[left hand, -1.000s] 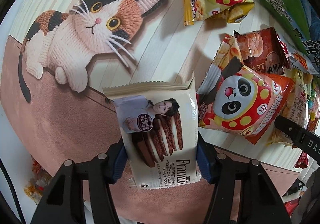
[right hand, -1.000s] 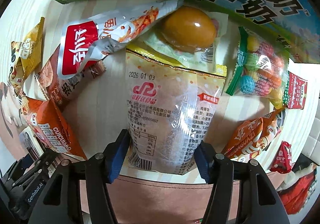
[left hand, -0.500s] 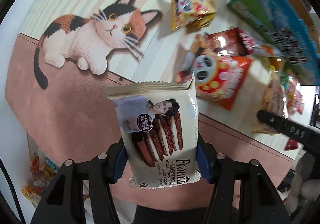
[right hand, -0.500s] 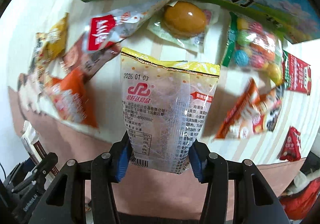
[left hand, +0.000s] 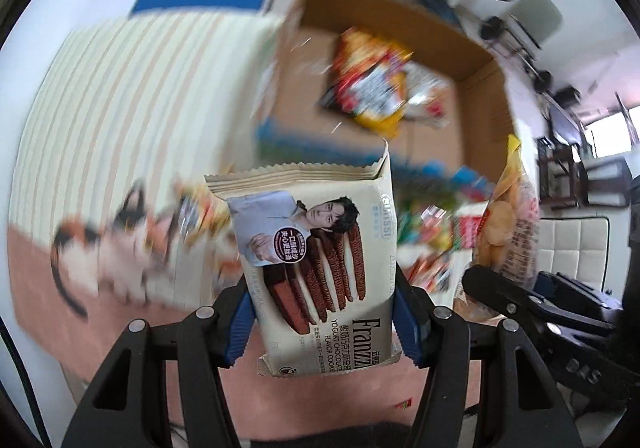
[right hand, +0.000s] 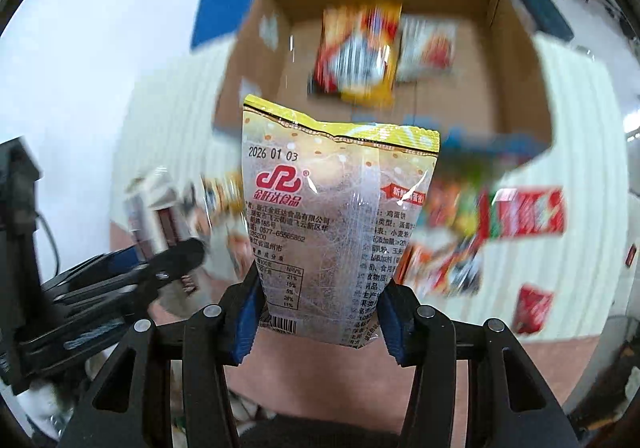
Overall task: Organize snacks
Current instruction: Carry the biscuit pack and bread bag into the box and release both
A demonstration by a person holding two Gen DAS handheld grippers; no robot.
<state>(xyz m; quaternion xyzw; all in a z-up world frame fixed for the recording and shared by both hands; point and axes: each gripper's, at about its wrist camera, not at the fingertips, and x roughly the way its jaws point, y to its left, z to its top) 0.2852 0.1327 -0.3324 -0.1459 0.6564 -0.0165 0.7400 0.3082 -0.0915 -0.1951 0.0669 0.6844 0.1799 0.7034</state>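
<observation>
Right now my left gripper [left hand: 322, 318] has its blue-padded fingers [left hand: 239, 322] pinching the lower part of a cream Franzzi yogurt chocolate cookie pack [left hand: 316, 268], one pad pressed on each long edge. The pack stands upright between the fingers, its crimped top seam pointing away from me.

My right gripper [right hand: 318, 314] is pinching an egg biscuit bag [right hand: 332, 224], back side toward the lens, with the printed date, a red logo and a nutrition table readable. Its fingers [right hand: 246, 318] squeeze the bottom of the bag from both sides, and its yellow top seam rises well beyond the fingertips. The right fingers have only just been closing in, and the bag is caught between them.

Beyond the fingertips of both grippers sits an open cardboard box [right hand: 516, 60]; a few snack packets [right hand: 356, 56] lie on its floor, though blur hides their prints. Between the box and the fingers, more loose snacks [right hand: 528, 212] are scattered on the striped counter cover [left hand: 120, 96], smeared into streaks. Left of my left fingers I make out the calico cat print [left hand: 116, 244] on that cover.

In the left wrist view the right gripper shows off to the right with its bag; in the right wrist view the left gripper shows off to the left with its pack.
</observation>
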